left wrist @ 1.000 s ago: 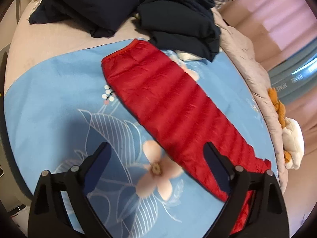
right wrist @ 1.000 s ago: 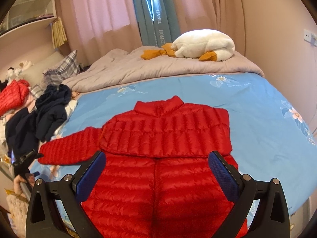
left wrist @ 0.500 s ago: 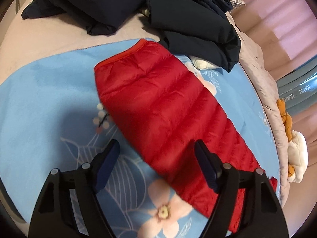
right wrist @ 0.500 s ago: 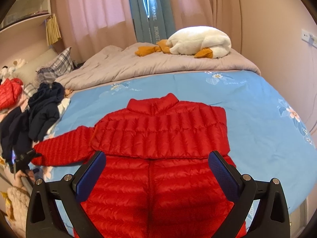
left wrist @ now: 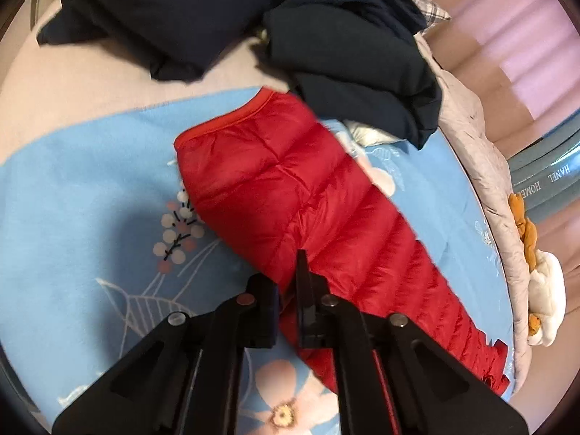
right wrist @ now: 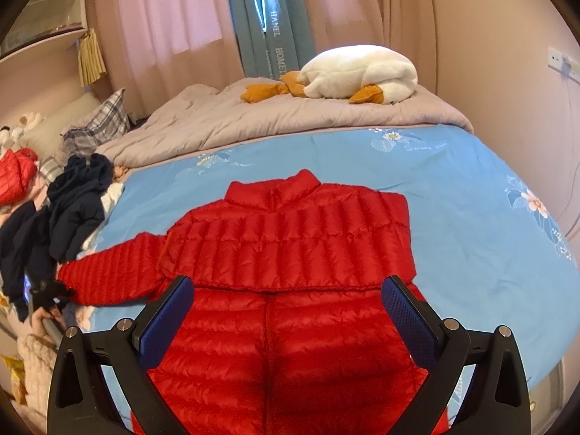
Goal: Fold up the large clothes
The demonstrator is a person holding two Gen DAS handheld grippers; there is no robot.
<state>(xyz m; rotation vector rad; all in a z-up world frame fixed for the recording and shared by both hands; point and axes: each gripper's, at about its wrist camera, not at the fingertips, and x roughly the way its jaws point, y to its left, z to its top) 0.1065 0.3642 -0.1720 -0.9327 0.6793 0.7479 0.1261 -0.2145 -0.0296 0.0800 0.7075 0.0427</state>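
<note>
- My left hand-held gripper [left wrist: 288,290] has its jaws pinched together on the lower edge of the outstretched sleeve [left wrist: 308,210] of the red quilted puffer jacket [right wrist: 290,261], which lies flat on the blue floral bed sheet [right wrist: 471,188].
- I judge the sleeve fold is in hand — next, carry it across the chest.
- My right hand-held gripper [right wrist: 290,311] hangs with jaws apart over the hem — holding nothing.

Both tools are matte black plastic with angular linkage arms joined by round silver screws. The right tool [right wrist: 288,311] has fingers faced with dimpled blue pads [right wrist: 407,313]; the left tool [left wrist: 288,290] has thin dark fingers.
</note>
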